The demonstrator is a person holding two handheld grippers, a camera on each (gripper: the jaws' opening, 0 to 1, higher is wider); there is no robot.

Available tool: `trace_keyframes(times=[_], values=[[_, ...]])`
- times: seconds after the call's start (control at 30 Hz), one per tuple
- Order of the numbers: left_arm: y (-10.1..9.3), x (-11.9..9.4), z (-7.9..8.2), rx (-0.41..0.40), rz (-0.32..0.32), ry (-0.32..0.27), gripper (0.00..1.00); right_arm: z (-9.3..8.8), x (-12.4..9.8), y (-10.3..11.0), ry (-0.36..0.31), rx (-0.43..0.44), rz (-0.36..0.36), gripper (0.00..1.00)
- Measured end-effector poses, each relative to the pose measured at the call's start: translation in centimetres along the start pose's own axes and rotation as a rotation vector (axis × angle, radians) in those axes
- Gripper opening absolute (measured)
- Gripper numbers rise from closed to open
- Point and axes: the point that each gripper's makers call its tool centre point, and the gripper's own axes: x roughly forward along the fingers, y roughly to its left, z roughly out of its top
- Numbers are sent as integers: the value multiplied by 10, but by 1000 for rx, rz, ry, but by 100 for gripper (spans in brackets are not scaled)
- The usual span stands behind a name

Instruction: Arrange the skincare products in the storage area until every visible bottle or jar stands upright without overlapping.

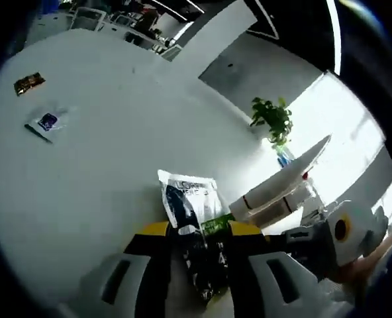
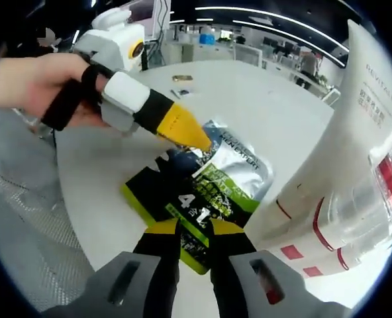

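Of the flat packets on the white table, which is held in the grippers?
The black-and-green sachet, pinched by the left gripper and right gripper. The brown packet and blue-labelled packet lie far off, untouched.

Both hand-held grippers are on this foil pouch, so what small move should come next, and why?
Probably lift the foil pouch a little and tip it upright. The left hand-held gripper pinches its silver top edge and the right hand-held gripper grips its green-edged end, yet it lies flat on the white table beside the white tubes.

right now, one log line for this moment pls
left tool: shut on sachet | right tool: shut on sachet | tubes: lying beside it | table
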Motion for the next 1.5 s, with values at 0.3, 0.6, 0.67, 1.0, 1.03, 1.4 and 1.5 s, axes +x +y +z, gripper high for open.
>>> trace_keyframes(times=[0.3, 0.6, 0.67, 1.0, 1.03, 1.4, 1.5], values=[[-23, -2, 6, 365, 29, 44, 35, 0, 0, 3, 21, -7, 51, 21], [-23, -23, -2, 402, 37, 73, 51, 6, -10, 26, 12, -16, 118, 48], [-24, -29, -2, 411, 41, 60, 56, 11, -15, 29, -9, -19, 127, 51], [-25, -67, -5, 384, 64, 25, 70, 27, -62, 32, -80, -10, 126, 63], [-25, -71, -6, 371, 66, 21, 72, 27, -66, 32, -78, -4, 124, 64], [-24, -113, -13, 278, 63, -7, 85, 23, -104, 26, -118, 114, 81, 77], [-27, -123, -13, 257, 57, -23, 90, 21, -114, 20, -123, 170, 65, 80]])
